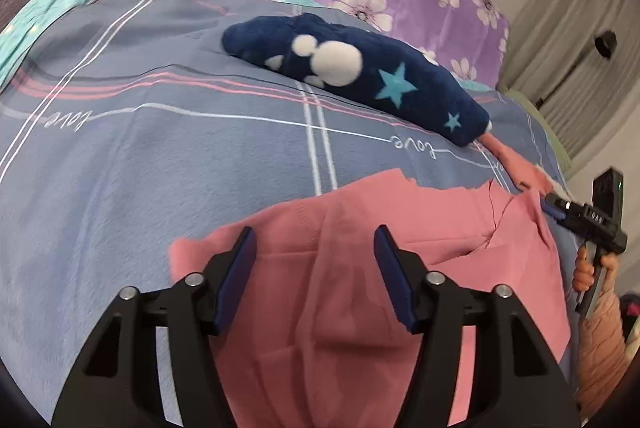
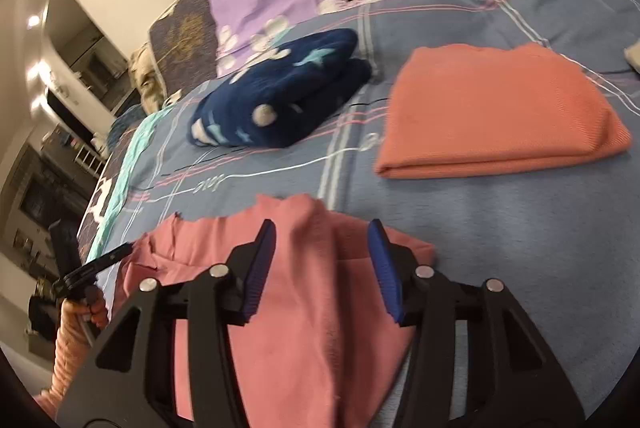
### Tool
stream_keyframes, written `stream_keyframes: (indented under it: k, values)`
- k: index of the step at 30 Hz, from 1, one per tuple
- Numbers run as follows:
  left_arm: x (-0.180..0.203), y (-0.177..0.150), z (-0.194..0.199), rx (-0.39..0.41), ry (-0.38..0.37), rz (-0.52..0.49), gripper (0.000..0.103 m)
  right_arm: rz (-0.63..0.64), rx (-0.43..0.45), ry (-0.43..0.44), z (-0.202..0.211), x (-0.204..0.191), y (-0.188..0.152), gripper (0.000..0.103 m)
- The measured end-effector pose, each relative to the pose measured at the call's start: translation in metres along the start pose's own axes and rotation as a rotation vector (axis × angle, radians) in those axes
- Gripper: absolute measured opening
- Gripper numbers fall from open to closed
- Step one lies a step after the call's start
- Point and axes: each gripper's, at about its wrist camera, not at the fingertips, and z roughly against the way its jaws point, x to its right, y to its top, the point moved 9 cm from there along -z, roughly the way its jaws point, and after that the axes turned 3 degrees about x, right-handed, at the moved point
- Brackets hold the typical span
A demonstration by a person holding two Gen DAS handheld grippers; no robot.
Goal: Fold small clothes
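Progress, judged: folded orange knit cloth (image 2: pixel 496 116) and bundled navy fleece garment with stars and white dots (image 2: pixel 280 96) lie finished on blue-grey plaid bedsheet (image 2: pixel 520 248). Pink thin-fabric garment (image 1: pixel 340 268) remains: spread, wrinkled, fold incomplete.

Location: pink garment on sheet nearest operator, beneath both tools, apart from finished items.

Orientation: long axis runs from left gripper (image 1: pixel 314 280) toward right gripper (image 2: pixel 322 268); ragged edge faces navy garment.

Fingers: both sets spread wide, released, nothing clamped, fabric visible between pads.
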Motion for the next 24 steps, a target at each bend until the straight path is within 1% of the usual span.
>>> stream_keyframes:
  k: [1, 2, 3, 4, 5, 6, 7, 9, 10, 11, 13, 14, 15, 16, 17, 18, 19, 20, 22, 23, 24]
  values:
    - [0.004, 0.000, -0.003, -0.007, 0.000, -0.023, 0.032, 0.012, -0.005, 0.002, -0.001, -0.003, 0.000, 0.050]
    - [0.007, 0.000, -0.007, -0.019, -0.001, -0.038, 0.023, 0.042, -0.021, -0.002, -0.004, -0.007, -0.003, 0.050]
    - [0.009, -0.002, -0.009, -0.029, -0.002, -0.051, 0.005, 0.058, -0.031, -0.009, -0.006, -0.009, -0.006, 0.050]
    - [0.011, -0.002, -0.010, -0.032, 0.006, -0.070, 0.002, 0.088, -0.050, -0.039, -0.010, -0.011, -0.009, 0.039]
    - [0.013, -0.002, -0.009, -0.023, 0.020, -0.083, 0.002, 0.100, -0.054, -0.057, -0.011, -0.011, -0.011, 0.006]
    - [0.015, 0.002, 0.000, 0.016, 0.033, -0.096, 0.002, 0.097, -0.042, -0.065, -0.009, -0.011, -0.010, 0.005]
    - [0.017, 0.007, 0.008, 0.055, 0.033, -0.095, 0.002, 0.084, 0.019, -0.055, 0.003, -0.013, -0.002, 0.004]
    - [0.018, 0.020, 0.032, 0.147, 0.020, -0.072, 0.002, 0.049, 0.124, 0.005, 0.027, -0.015, 0.014, 0.004]
    - [0.016, 0.029, 0.047, 0.201, 0.015, -0.048, 0.002, 0.031, 0.149, 0.018, 0.034, -0.014, 0.019, 0.004]
    - [0.012, 0.036, 0.058, 0.238, 0.021, -0.030, 0.002, -0.006, 0.180, 0.030, 0.041, -0.009, 0.028, 0.004]
    - [0.002, 0.048, 0.066, 0.284, 0.037, -0.006, 0.002, -0.046, 0.192, 0.012, 0.039, 0.003, 0.037, 0.004]
    - [-0.006, 0.052, 0.060, 0.282, 0.054, 0.005, 0.002, -0.058, 0.172, -0.016, 0.028, 0.013, 0.038, 0.006]
    - [-0.012, 0.052, 0.049, 0.262, 0.073, 0.018, 0.003, -0.064, 0.142, -0.042, 0.015, 0.020, 0.036, 0.008]
    - [-0.018, 0.050, 0.036, 0.233, 0.084, 0.030, 0.004, -0.071, 0.091, -0.087, -0.003, 0.030, 0.030, 0.012]
    - [-0.024, 0.043, 0.015, 0.182, 0.093, 0.044, 0.007, -0.073, 0.054, -0.121, -0.015, 0.036, 0.023, 0.012]
    - [-0.028, 0.038, 0.005, 0.151, 0.099, 0.053, 0.015, -0.077, 0.032, -0.133, -0.022, 0.039, 0.017, 0.012]
    - [-0.034, 0.026, -0.010, 0.091, 0.117, 0.070, 0.019, -0.091, 0.013, -0.134, -0.027, 0.042, 0.009, 0.012]
    - [-0.036, 0.019, -0.014, 0.069, 0.119, 0.081, 0.020, -0.100, 0.016, -0.128, -0.026, 0.043, 0.004, 0.015]
    - [-0.035, 0.012, -0.007, 0.082, 0.095, 0.086, 0.031, -0.108, 0.036, -0.113, -0.014, 0.042, -0.004, 0.024]
    - [-0.034, 0.010, 0.000, 0.092, 0.092, 0.083, 0.033, -0.106, 0.045, -0.117, -0.004, 0.042, -0.007, 0.027]
    - [-0.031, 0.010, 0.010, 0.110, 0.096, 0.070, 0.034, -0.105, 0.054, -0.121, 0.003, 0.043, -0.009, 0.028]
